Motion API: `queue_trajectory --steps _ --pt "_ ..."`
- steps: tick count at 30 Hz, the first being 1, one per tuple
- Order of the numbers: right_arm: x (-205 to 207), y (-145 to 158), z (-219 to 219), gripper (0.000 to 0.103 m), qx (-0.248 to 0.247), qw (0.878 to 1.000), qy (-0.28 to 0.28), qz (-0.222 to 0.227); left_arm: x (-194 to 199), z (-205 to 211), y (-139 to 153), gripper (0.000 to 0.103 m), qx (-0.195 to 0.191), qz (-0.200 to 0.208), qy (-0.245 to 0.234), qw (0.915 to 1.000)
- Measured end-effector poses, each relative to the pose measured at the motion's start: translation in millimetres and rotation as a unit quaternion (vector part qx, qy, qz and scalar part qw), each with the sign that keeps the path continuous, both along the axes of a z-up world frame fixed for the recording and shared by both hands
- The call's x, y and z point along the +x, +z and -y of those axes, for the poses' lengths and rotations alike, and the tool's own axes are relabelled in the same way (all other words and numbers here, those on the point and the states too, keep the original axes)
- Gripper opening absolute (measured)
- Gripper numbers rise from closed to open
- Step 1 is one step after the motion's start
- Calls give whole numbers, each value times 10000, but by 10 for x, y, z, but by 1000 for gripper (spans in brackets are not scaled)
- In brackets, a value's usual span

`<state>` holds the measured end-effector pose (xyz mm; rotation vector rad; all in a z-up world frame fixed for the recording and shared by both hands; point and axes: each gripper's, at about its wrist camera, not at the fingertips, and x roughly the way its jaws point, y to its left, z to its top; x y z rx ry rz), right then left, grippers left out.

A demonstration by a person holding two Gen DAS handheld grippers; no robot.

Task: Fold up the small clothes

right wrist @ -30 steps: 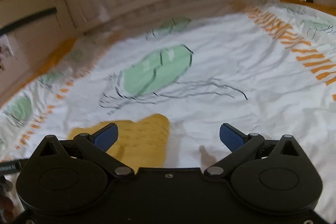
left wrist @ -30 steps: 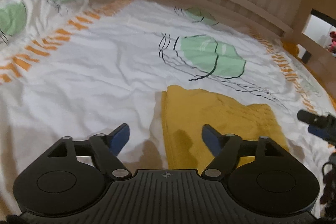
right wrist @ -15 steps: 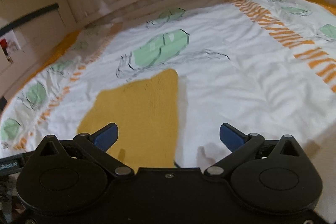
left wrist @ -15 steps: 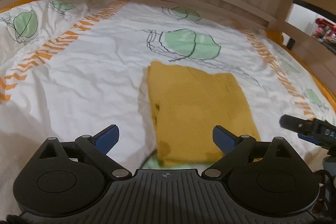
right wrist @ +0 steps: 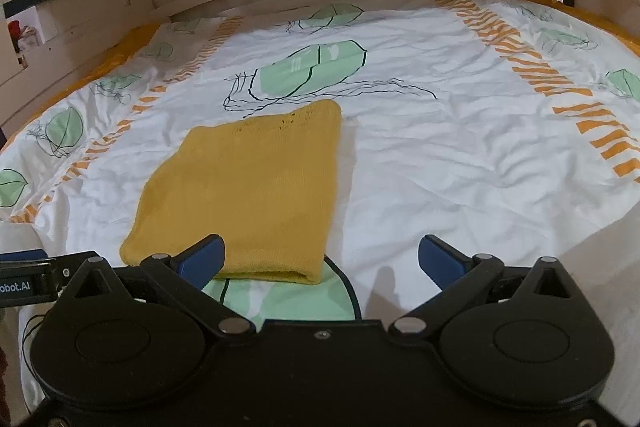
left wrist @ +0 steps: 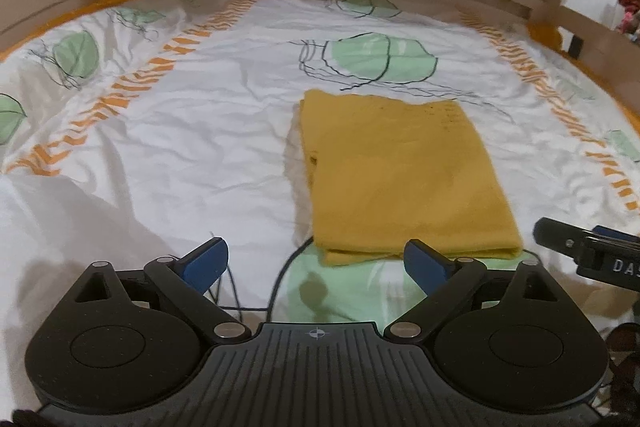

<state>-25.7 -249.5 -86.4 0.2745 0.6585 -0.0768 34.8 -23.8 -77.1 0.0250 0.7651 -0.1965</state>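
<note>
Bed — white leaf-print cover; folded yellow garment flat on it.

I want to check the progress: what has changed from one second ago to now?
Both grippers, left and right, pulled back from the yellow cloth, so all of it shows. The left jaws have just been opening, nothing between them. The cloth stayed folded flat on the bedsheet; the right stayed open.

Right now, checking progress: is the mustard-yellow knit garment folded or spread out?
Folded: the mustard-yellow knit garment lies as a compact rectangle with doubled layers at its near edge.
</note>
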Motion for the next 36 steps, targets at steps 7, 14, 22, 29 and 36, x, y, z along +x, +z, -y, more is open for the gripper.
queue_trajectory --steps 7,14,22,29,36 --pt "6 -26 6 102 16 10000 5 -61 -36 65 16 95 321 14 197 9993" --pt "11 -34 0 102 4 10000 5 -83 -36 77 -5 95 304 -79 149 9994" --pt "22 -50 -12 102 1 9999 15 -116 -8 67 -21 95 258 -154 188 9994" --pt "23 -56 -13 102 16 9999 16 -118 7 68 -22 95 233 -178 175 9994" --pt "28 -75 -26 102 16 9999 17 -157 32 87 -32 95 208 -229 144 9994"
